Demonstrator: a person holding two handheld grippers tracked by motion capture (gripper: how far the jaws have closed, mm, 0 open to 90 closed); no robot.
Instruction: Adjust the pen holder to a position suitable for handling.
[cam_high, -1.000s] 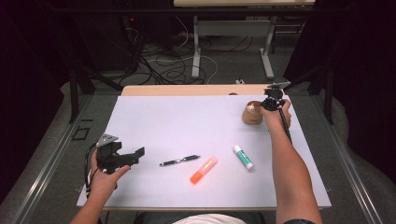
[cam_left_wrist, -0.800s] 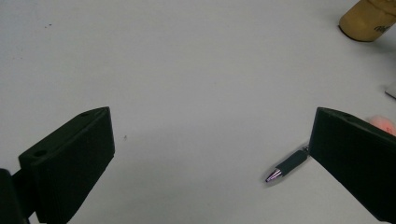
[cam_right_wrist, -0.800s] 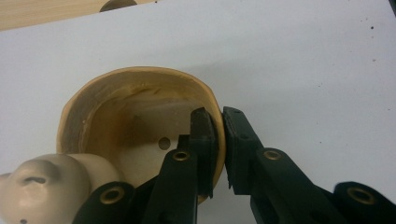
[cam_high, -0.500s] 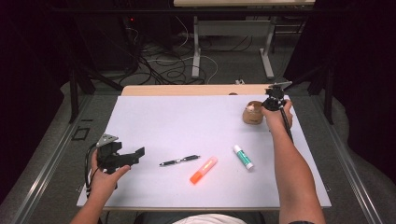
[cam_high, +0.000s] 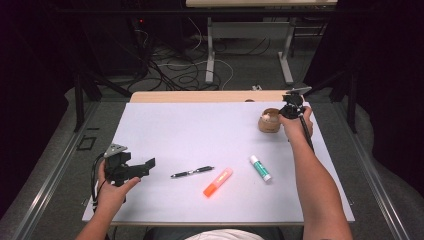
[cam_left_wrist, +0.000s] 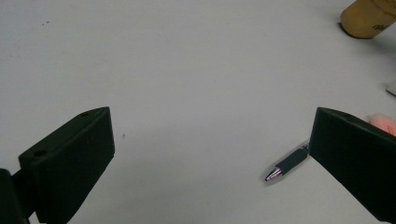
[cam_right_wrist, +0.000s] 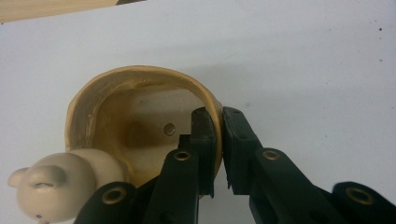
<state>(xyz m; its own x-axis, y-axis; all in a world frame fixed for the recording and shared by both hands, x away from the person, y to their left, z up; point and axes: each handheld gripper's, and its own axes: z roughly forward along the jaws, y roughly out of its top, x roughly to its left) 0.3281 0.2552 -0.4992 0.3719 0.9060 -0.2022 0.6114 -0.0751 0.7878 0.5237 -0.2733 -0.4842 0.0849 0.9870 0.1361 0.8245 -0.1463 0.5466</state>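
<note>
Right now the right gripper (cam_right_wrist: 215, 154) has its fingers (cam_right_wrist: 237, 140) closed on the rim of the wooden cup (cam_right_wrist: 140, 126), one finger inside the wall and the other outside it, pinching the thin edge between them. A small cream figure (cam_right_wrist: 60, 184) sits at the cup's rim, off to the side of the inner finger. From the high view the cup (cam_high: 268, 123) stands on the white surface (cam_high: 200, 135) just beside that gripper (cam_high: 291, 111). The left gripper (cam_left_wrist: 210, 158) hovers low with its fingers (cam_left_wrist: 70, 163) spread wide and nothing between them; a pen (cam_left_wrist: 287, 164) lies on the surface close to the far finger, its tip pointing into the gap. Beyond the pen lie an orange marker (cam_high: 218, 182) and a glue stick (cam_high: 260, 168).
</note>
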